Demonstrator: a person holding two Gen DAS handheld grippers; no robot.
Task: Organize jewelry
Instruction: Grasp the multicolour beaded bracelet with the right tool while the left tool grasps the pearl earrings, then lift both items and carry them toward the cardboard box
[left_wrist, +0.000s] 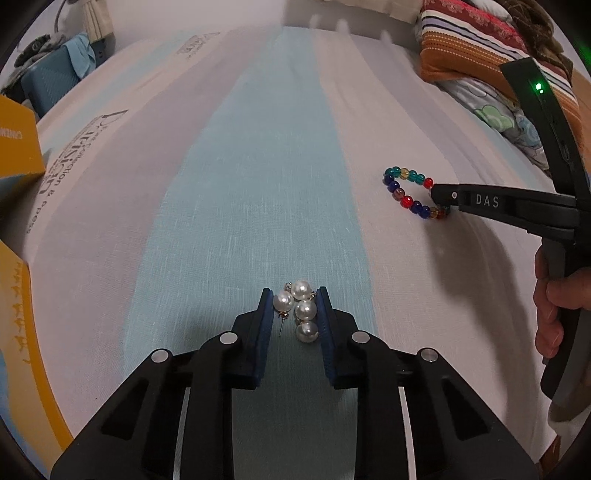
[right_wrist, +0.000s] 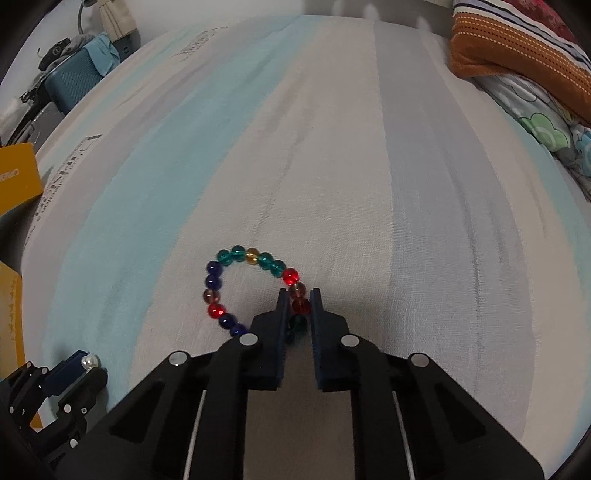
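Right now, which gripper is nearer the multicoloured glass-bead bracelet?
Right. The right gripper is clamped on the multicoloured glass-bead bracelet; the left gripper is off to its left, closed around the white pearl earrings.

Both views are dim, with soft indoor light and a cool grey-blue cast over the bedsheet (left_wrist: 258, 166). Shadows are diffuse: a dark patch lies under the left tongs (left_wrist: 295, 306) toward 6 o'clock, and another beneath the right tongs (right_wrist: 297, 308). The pearl earrings (left_wrist: 301, 308) carry small white glints. A green indicator light (left_wrist: 538, 88) flares at 2 o'clock in the left view. Fisheye bending curves the bed's stripes outward, and black vignette fills the corners. The far edge at 12 o'clock is smeared and soft; the beaded bracelet (right_wrist: 236, 280) looks fairly sharp.
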